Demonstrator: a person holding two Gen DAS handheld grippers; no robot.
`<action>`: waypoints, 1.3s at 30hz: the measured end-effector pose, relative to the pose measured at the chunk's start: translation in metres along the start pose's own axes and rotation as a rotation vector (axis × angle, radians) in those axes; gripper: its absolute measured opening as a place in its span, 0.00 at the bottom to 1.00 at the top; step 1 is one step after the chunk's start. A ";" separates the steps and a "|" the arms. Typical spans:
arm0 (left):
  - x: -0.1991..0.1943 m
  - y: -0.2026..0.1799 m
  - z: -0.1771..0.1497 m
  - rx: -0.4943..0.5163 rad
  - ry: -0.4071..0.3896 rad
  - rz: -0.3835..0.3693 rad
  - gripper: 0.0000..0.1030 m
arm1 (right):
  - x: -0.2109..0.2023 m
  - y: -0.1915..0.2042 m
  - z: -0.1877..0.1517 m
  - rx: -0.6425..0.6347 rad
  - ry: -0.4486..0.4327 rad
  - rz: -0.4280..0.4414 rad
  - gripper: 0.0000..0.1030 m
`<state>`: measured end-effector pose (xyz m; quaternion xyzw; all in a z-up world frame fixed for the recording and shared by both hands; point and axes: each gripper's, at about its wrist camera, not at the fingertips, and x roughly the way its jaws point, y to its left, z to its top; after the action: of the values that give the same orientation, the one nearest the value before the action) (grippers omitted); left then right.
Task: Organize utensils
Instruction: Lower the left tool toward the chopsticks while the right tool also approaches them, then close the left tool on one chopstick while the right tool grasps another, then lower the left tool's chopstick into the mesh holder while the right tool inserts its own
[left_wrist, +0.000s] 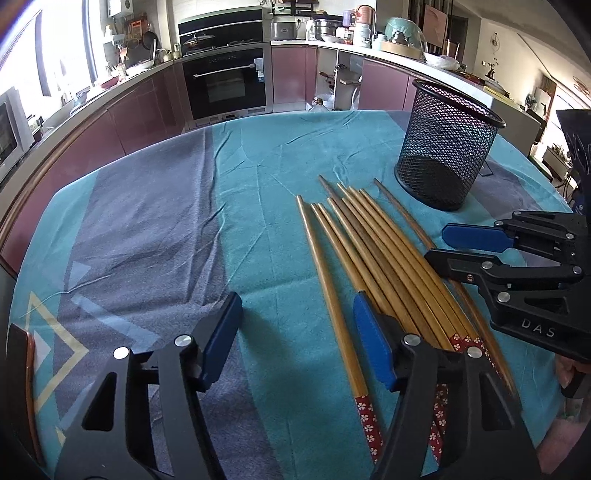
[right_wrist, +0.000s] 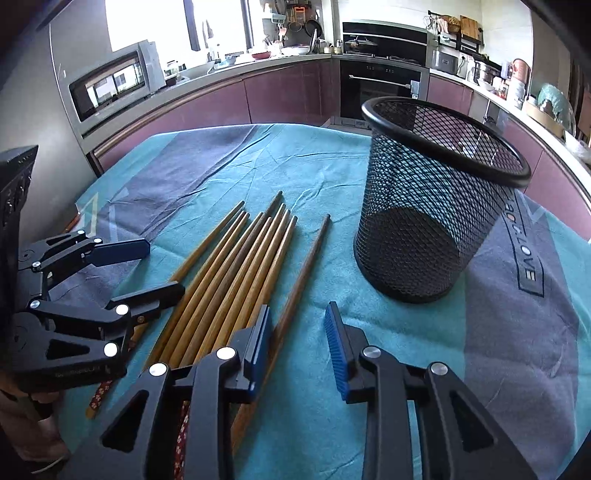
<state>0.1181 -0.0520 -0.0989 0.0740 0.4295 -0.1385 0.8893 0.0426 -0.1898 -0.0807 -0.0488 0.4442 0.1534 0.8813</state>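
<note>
Left gripper (left_wrist: 295, 339) spread over the leftmost of the chopsticks (left_wrist: 373, 243), pinching nothing. Right gripper (right_wrist: 297, 350) half spread beside the rightmost one, nothing pinched. Mesh basket (right_wrist: 424, 221) upright, far right.

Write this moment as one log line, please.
chopsticks: flat on cloth | mesh basket: upright, empty | left hand-held gripper: open | right hand-held gripper: open, straddling one chopstick

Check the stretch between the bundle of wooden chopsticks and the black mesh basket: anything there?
One stray wooden chopstick lies apart from the bundle of wooden chopsticks; from it to the black mesh basket only teal tablecloth. Right wrist view shows it best.
</note>
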 end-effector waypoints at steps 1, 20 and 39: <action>0.003 -0.001 0.002 0.003 0.001 0.004 0.59 | 0.001 0.001 0.002 -0.007 0.002 -0.005 0.26; 0.003 0.013 0.017 -0.112 0.006 -0.092 0.07 | -0.017 -0.020 0.014 0.093 -0.072 0.115 0.05; -0.141 0.022 0.091 -0.102 -0.327 -0.369 0.07 | -0.136 -0.058 0.057 0.123 -0.464 0.215 0.05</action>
<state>0.1094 -0.0277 0.0685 -0.0739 0.2927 -0.2866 0.9092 0.0284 -0.2627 0.0595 0.0889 0.2415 0.2259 0.9395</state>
